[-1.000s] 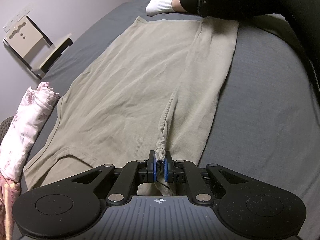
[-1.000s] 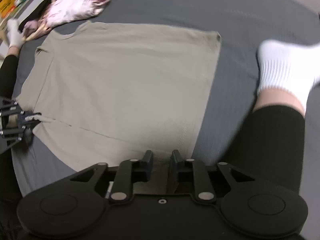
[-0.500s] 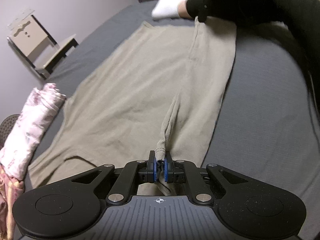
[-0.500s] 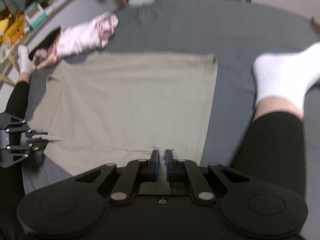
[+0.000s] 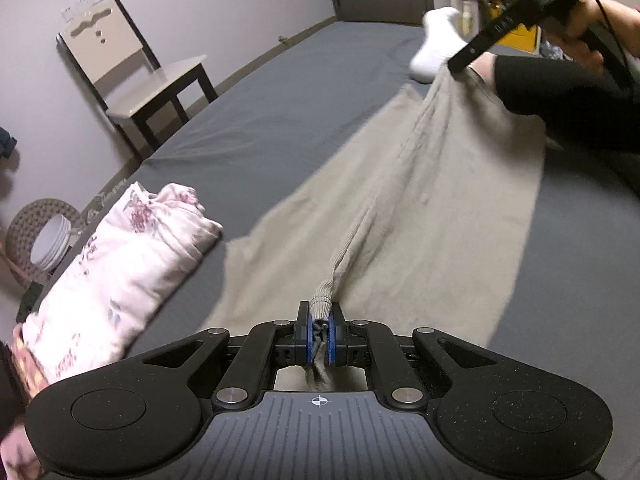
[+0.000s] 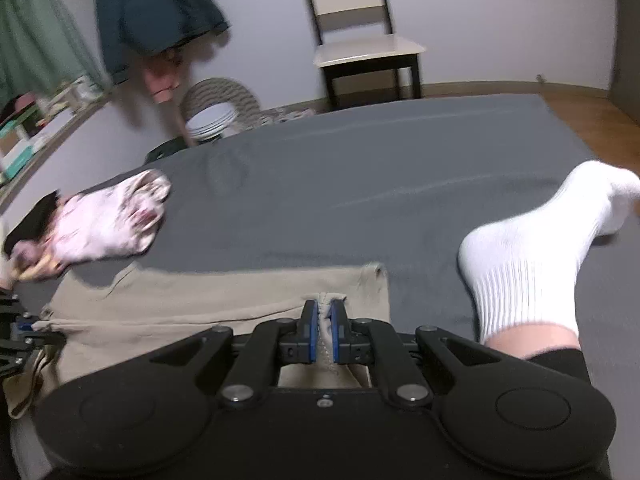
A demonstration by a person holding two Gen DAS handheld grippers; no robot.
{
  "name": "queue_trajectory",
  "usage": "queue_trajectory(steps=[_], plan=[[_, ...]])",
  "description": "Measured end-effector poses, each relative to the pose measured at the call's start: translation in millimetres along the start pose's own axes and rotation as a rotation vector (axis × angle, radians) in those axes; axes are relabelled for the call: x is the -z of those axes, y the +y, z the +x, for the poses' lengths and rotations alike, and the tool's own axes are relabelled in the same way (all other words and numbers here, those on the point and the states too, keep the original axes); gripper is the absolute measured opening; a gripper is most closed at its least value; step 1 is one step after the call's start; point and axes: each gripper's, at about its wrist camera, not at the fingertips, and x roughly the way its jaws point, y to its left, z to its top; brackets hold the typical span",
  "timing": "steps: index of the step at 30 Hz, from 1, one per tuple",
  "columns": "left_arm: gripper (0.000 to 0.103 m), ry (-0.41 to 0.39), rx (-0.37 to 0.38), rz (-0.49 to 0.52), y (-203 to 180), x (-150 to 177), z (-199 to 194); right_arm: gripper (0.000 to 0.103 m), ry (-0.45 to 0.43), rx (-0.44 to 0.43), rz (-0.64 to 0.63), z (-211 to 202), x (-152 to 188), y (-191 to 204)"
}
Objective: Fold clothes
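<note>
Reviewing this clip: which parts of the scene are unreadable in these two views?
- Beige shirt near edge: left wrist view, hidden under the left hand-held gripper.
- Shirt's near part: right wrist view, covered by the right hand-held gripper.
- Floral garment: right wrist view, motion-blurred.

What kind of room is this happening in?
Most likely a bedroom at home: a beige shirt spread on a grey-sheeted bed, a chair by the wall, and a dark jacket hanging up.
</note>
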Motion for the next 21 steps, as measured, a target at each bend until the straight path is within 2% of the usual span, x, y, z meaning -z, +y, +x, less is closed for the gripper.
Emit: queue_trajectory(steps=[5, 10, 13, 21], plan=[[0.006, 0.024, 0.007, -0.039, 30, -25, 34, 0.007, -0.013, 0.062, 0.019, 29, -6, -5], [0.006, 0.059, 0.008, -0.019, 38, -41, 71, 0.007, -0.009, 0.08, 0.047, 47, -3, -20], [0.006, 0.094, 0.016, 0.007, 36, -44, 89, 0.007, 0.002, 0.085, 0.046, 58, -4, -26], [0.007, 0.114, 0.06, -0.033, 46, -40, 103, 0.007, 0.011, 0.091, 0.027, 69, -4, -26]])
